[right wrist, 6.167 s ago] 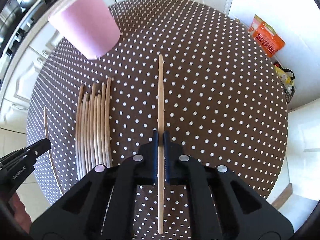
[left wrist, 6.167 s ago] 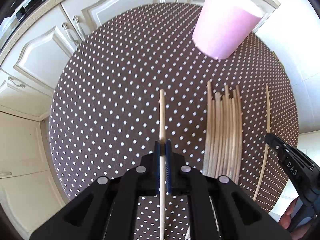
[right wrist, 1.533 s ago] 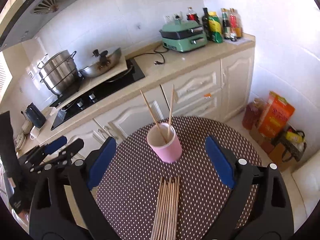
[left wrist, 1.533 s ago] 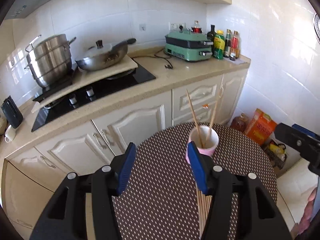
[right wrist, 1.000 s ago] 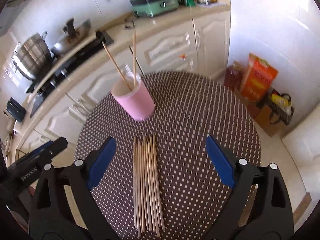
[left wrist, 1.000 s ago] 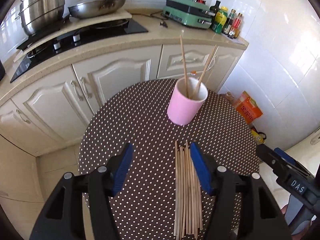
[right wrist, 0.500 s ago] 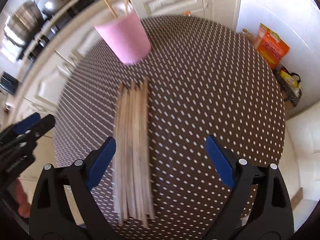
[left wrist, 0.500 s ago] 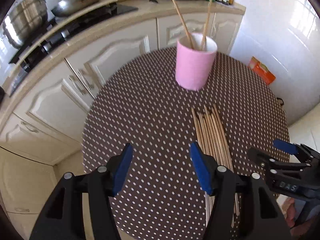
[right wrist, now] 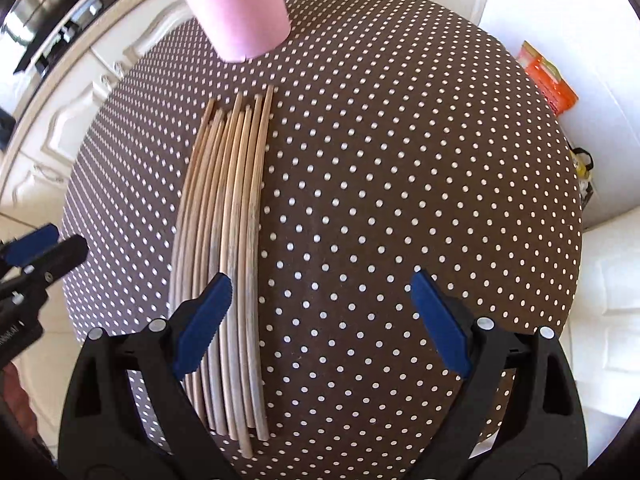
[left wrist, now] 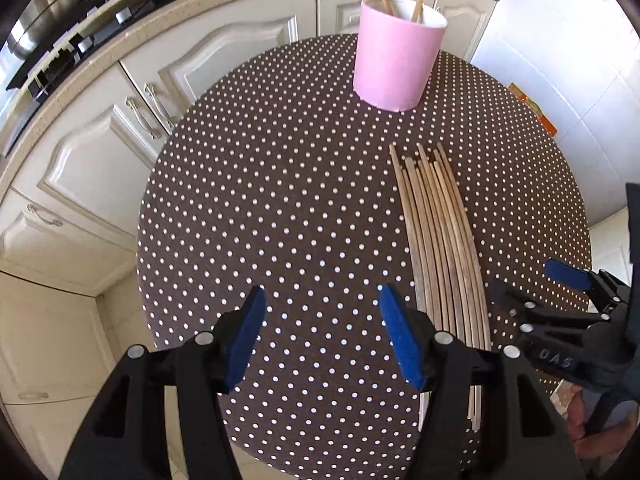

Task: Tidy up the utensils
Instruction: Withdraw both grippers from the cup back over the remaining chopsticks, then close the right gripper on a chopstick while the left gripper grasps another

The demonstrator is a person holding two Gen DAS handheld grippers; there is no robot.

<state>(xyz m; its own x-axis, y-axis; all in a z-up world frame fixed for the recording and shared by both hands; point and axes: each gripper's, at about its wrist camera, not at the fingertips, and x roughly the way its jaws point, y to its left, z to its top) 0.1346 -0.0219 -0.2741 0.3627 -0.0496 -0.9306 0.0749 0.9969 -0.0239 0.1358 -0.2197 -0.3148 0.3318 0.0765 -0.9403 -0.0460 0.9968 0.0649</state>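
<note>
A row of several wooden chopsticks [left wrist: 438,240] lies on the round brown polka-dot table [left wrist: 280,200]; the same chopsticks show in the right wrist view [right wrist: 228,220]. A pink cup [left wrist: 398,54] stands at the far side with two chopsticks upright in it, and it also shows in the right wrist view [right wrist: 240,4]. My left gripper [left wrist: 322,316] is open and empty, above the table just left of the row. My right gripper [right wrist: 320,292] is wide open and empty, its left finger over the near end of the row.
White kitchen cabinets [left wrist: 120,120] and a counter with a stove [left wrist: 80,32] run behind and left of the table. An orange packet [right wrist: 548,80] lies on the floor to the right. The table edge drops off close in front.
Both grippers, which held one chopstick each earlier, rose, left them in the cup and opened. Over the last second both have come down toward the row of chopsticks.
</note>
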